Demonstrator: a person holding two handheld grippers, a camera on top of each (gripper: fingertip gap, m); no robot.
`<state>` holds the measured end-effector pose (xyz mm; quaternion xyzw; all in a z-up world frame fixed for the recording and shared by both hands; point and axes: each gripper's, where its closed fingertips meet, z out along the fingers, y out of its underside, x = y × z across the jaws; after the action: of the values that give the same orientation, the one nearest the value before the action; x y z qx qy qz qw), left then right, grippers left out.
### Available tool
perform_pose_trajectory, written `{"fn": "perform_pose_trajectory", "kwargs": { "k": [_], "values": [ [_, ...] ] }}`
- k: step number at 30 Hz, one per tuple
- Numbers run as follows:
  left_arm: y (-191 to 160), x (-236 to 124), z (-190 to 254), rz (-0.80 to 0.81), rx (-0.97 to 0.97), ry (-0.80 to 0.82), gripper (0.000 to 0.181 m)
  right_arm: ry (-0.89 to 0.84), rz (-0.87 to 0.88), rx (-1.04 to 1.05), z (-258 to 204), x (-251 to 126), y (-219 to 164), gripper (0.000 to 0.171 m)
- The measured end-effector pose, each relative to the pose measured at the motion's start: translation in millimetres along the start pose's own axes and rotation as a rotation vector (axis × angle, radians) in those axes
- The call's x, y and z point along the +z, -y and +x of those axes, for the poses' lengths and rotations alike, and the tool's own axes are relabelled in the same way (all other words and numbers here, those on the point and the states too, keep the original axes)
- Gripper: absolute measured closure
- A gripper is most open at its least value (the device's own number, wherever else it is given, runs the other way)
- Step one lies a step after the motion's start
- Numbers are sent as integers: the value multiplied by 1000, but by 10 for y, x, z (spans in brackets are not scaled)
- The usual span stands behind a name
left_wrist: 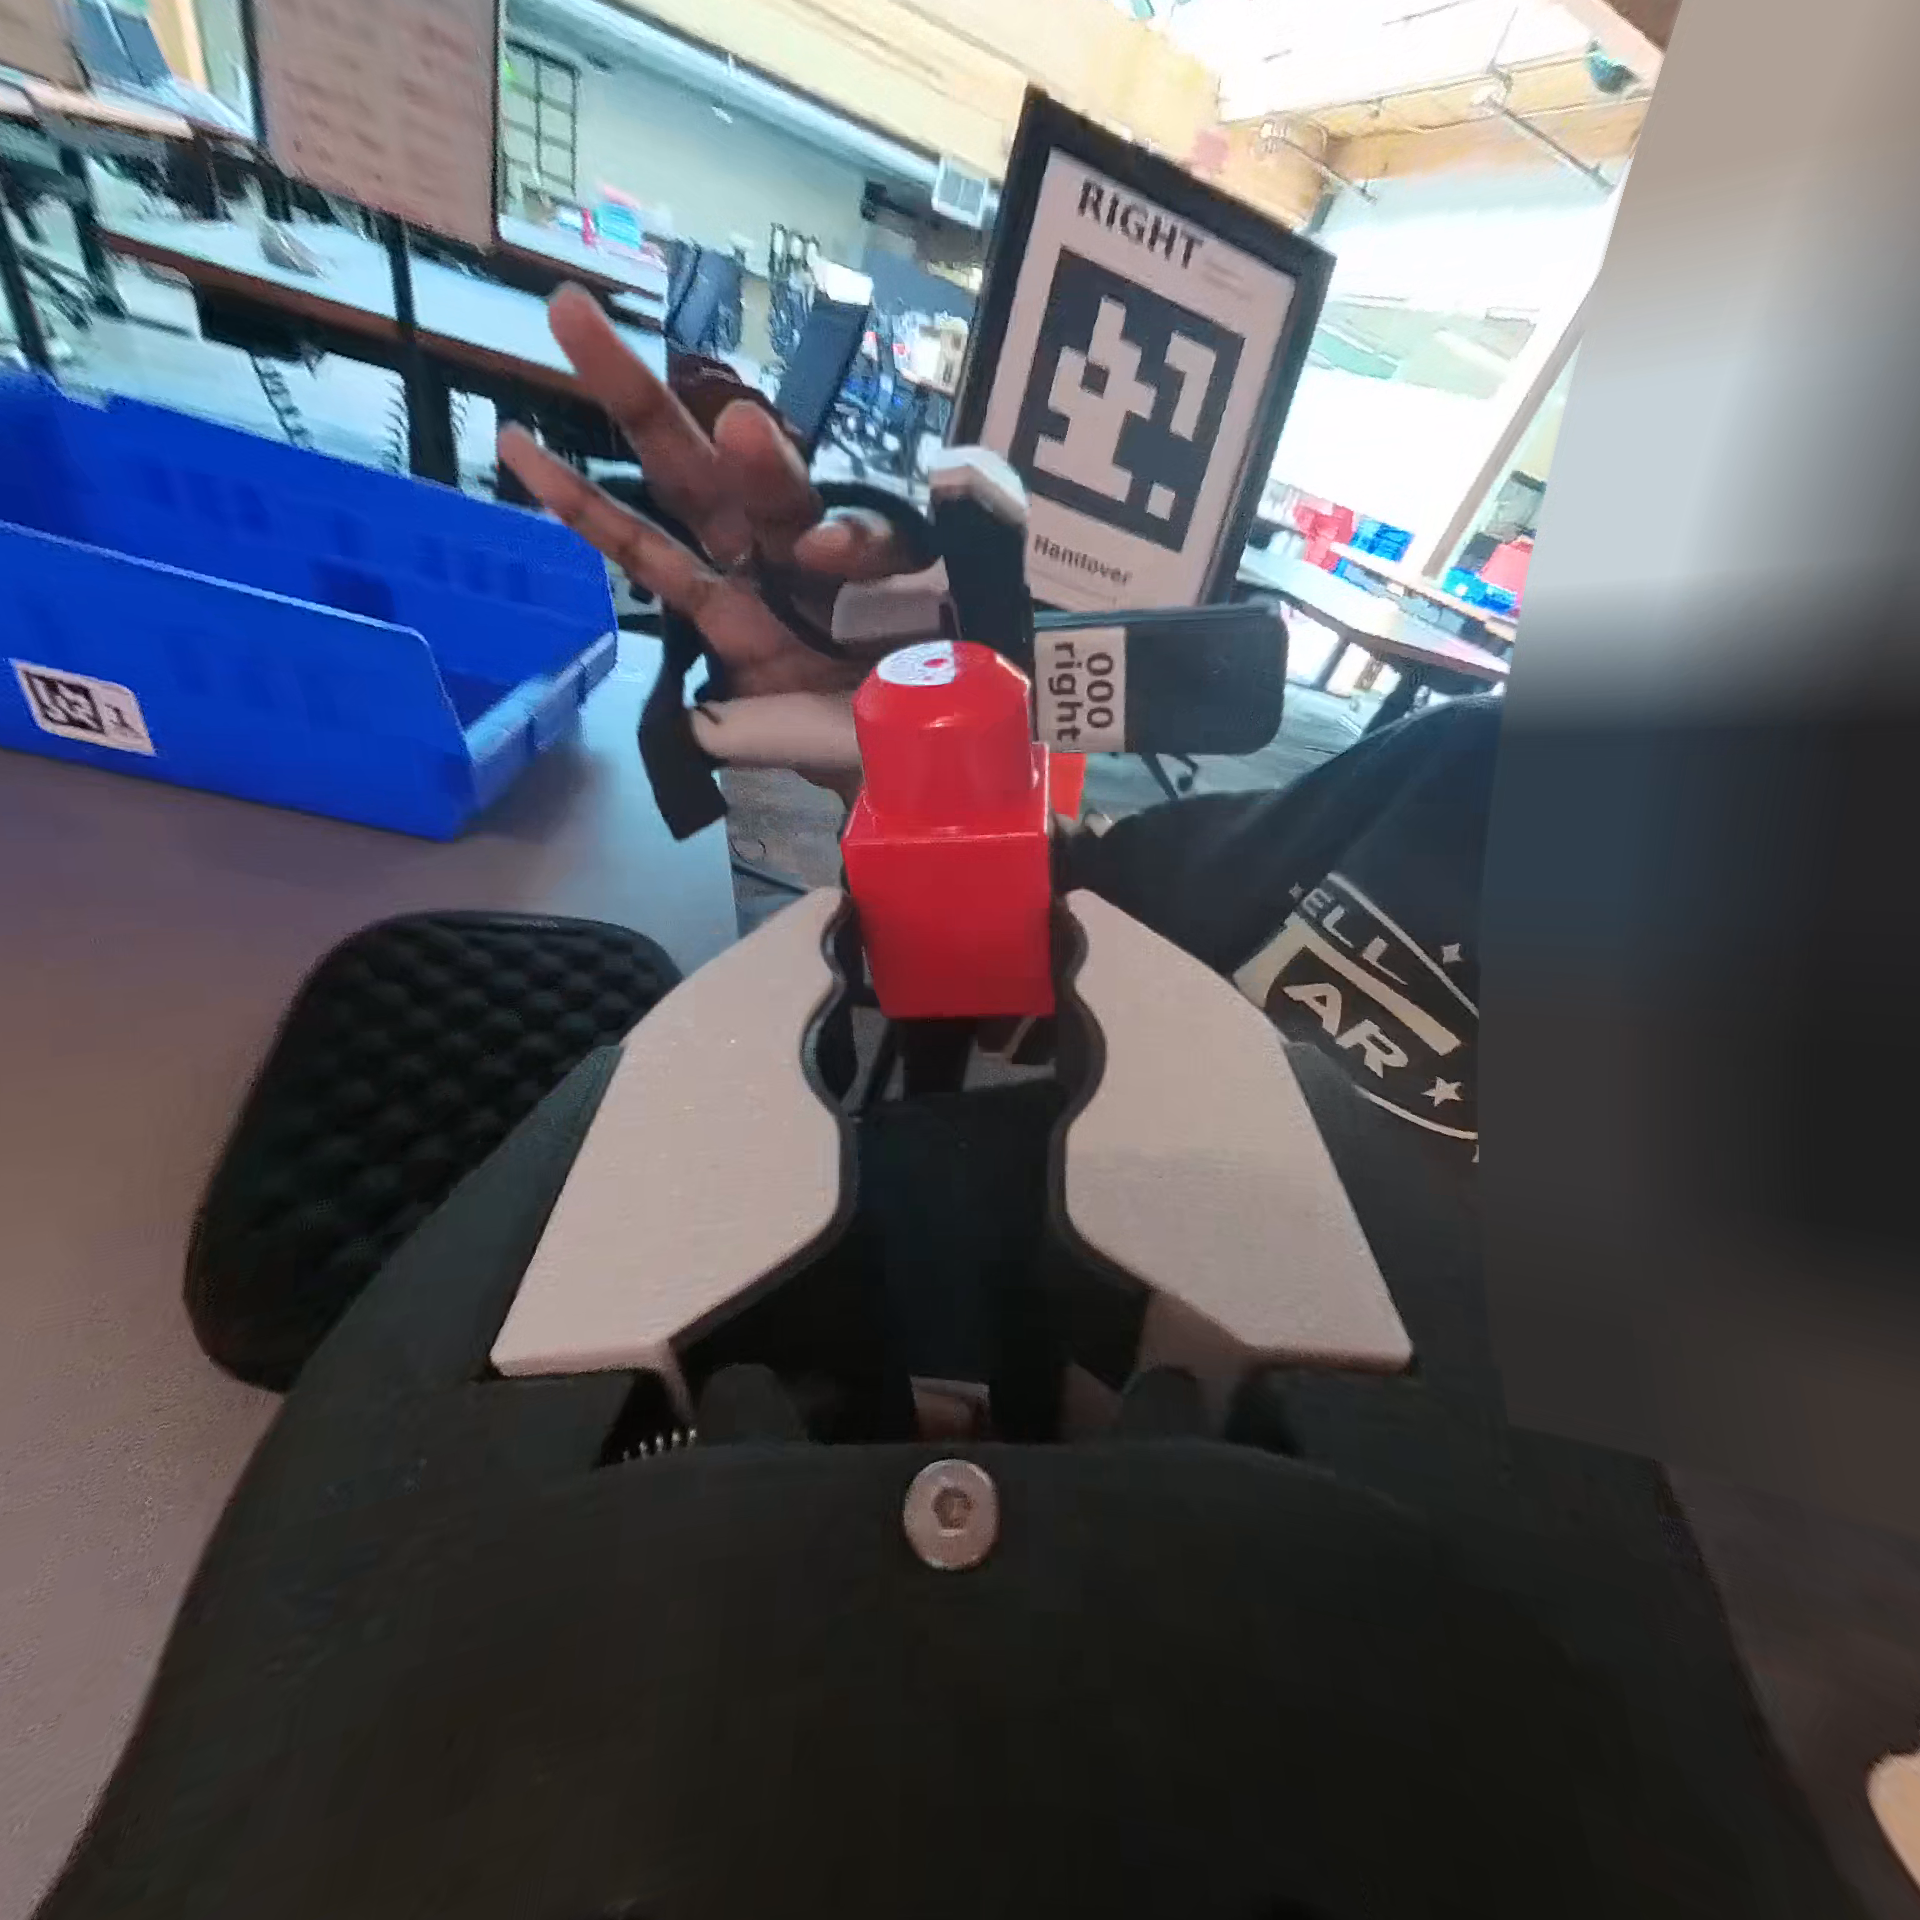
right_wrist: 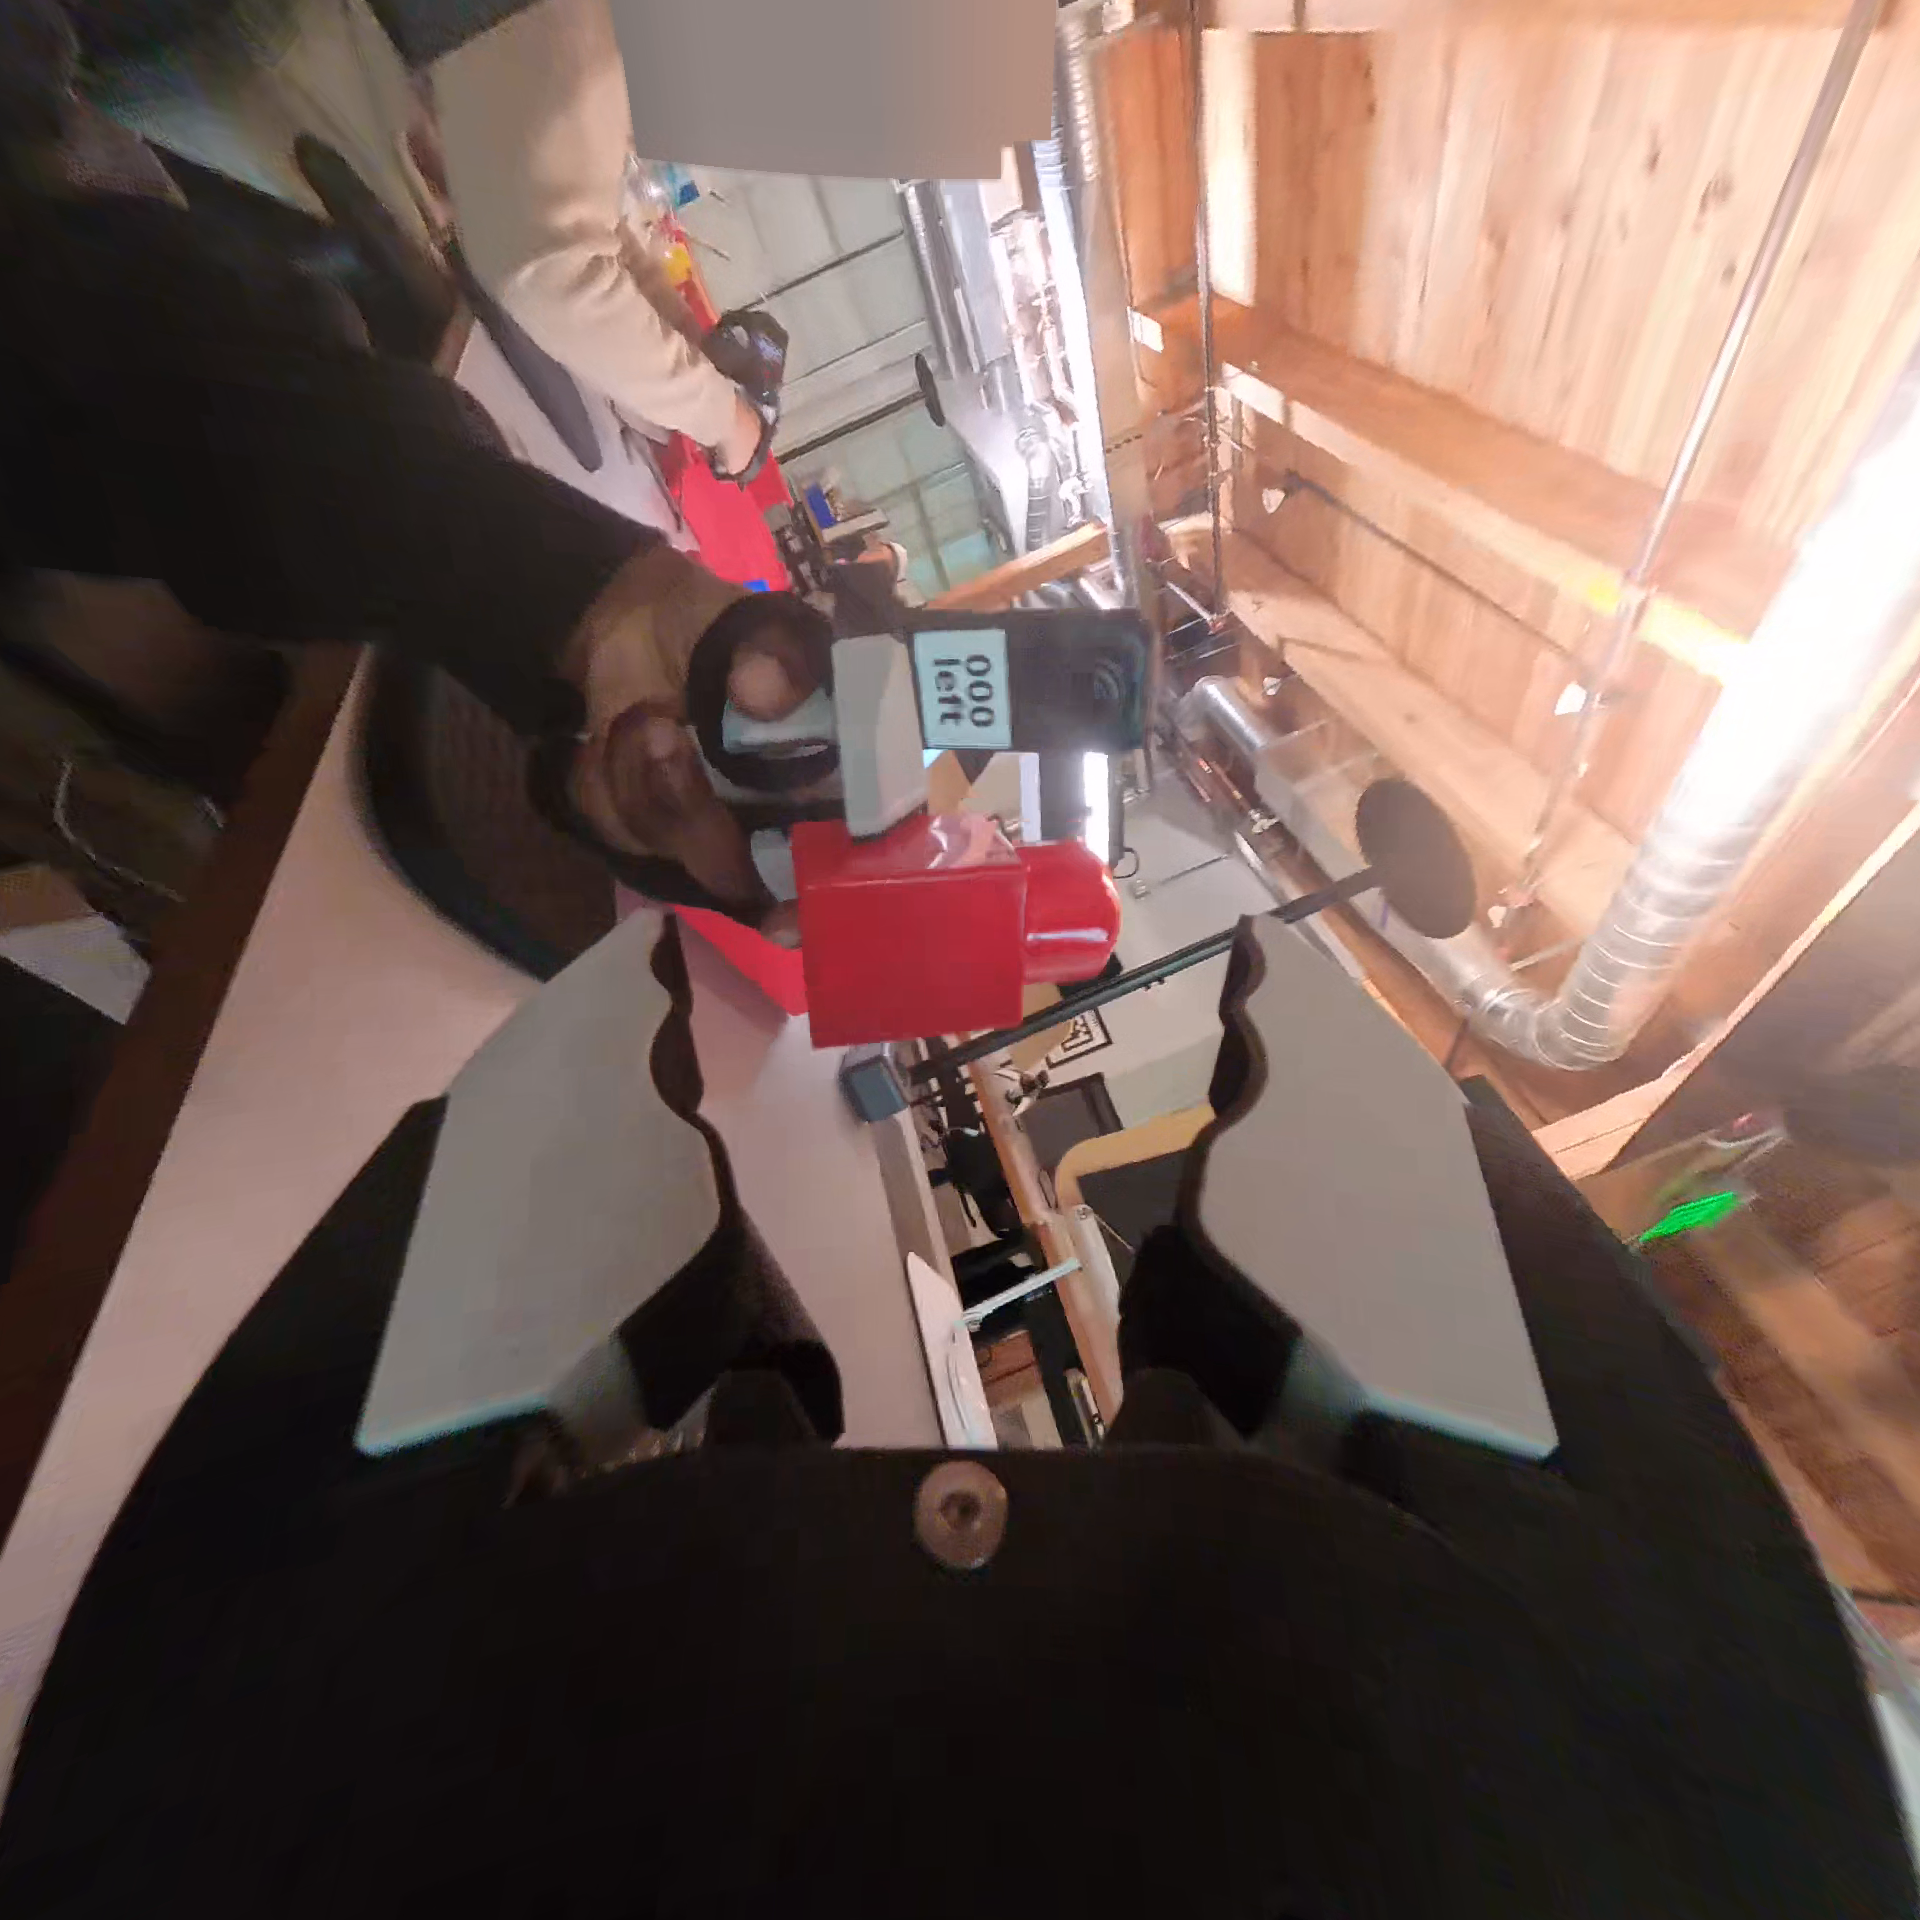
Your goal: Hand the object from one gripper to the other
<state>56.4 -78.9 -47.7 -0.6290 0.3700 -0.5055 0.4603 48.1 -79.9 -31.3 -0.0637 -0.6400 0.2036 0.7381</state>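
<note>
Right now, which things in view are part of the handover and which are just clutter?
Part of the job:
- red block, clamped between the left gripper fingers
- right gripper, fingers spread wide, block ahead of them, not yet between them

Just lying about:
- blue bin on the table
- black mesh pad beside the left gripper
- framed marker card standing behind

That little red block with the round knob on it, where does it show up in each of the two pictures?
Left wrist view: the red block sits at the centre, pinched between the left gripper fingertips, knob pointing up.
Right wrist view: the red block sits just above centre, knob pointing right, ahead of the open right gripper, which is not touching it.
Shared landmark: the grey table.
</note>
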Motion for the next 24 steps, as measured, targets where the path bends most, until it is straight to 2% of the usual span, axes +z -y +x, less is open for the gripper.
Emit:
{"fn": "perform_pose_trajectory", "kwargs": {
  "k": [4,7,11,14,17,20,22,24],
  "values": [
    [-130,79,33,-74,-8,-24,147,52,-32,-39,-123,27,-50,83],
    [-163,102,48,-90,-11,-37,146,65,-38,-43,-157,25,-39,105],
    [-119,109,70,-52,56,-54,144,87,-31,36,-140,18,-10,105],
    [80,50,11,90,344,69,130,85,-11,294,-20,0,-20,105],
    [333,-122,-29,215,805,320,113,95,32,688,119,-12,-64,105],
    [387,-210,-39,137,1276,563,112,158,98,1141,199,1,-72,105],
    [303,-157,-115,1,1444,641,110,199,122,1384,218,19,-100,106],
    [307,-93,-159,-38,1545,722,110,240,136,1535,192,39,-124,105]
  ]
}}
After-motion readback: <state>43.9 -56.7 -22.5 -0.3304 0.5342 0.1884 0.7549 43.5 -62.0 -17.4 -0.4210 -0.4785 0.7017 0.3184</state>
